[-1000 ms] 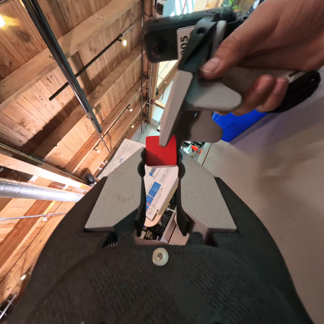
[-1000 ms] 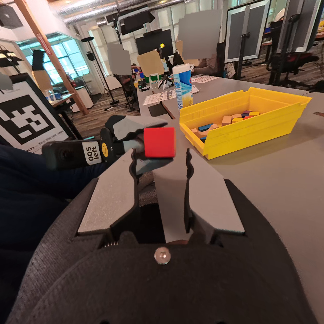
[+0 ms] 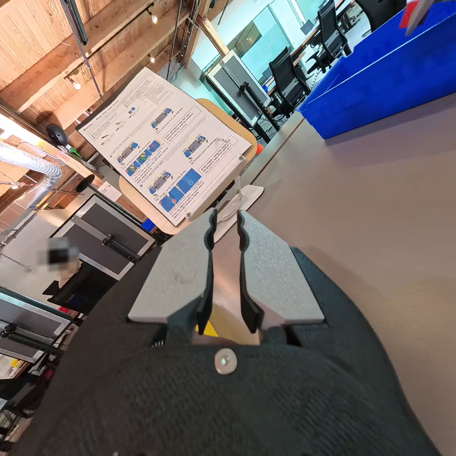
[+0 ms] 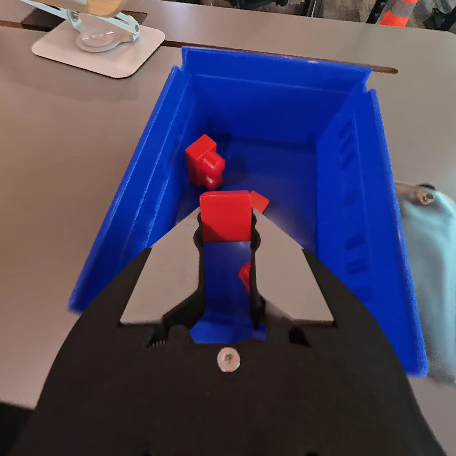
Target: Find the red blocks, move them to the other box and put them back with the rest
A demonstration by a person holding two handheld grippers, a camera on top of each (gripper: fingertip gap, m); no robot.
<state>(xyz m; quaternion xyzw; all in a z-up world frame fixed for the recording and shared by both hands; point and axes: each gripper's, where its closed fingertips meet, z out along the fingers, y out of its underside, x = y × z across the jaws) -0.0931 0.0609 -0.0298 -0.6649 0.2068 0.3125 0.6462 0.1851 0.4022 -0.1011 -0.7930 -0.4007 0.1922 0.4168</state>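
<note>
My right gripper (image 4: 225,218) is shut on a red cube (image 4: 224,212) and holds it above the inside of the blue box (image 4: 153,172). On the box floor lie a red notched block (image 4: 204,162), a red piece (image 4: 259,201) just past the cube, and another red piece (image 4: 245,274) partly hidden by my right finger. My left gripper (image 3: 226,217) is empty, its jaws a narrow gap apart, low over the grey table (image 3: 357,222). In the left wrist view the blue box (image 3: 385,81) stands at the upper right, with the held red cube (image 3: 409,12) above it.
An instruction sheet (image 3: 160,148) on a wooden board stands on a white base (image 4: 98,49) left of the blue box at the back. A pale blurred object (image 4: 429,259) lies against the box's right wall. A yellow sliver (image 3: 207,328) shows under my left fingers.
The red cube has passed from my left gripper to my right, which shut on it and moved over the blue box. My left gripper let go and turned toward the instruction sheet.
</note>
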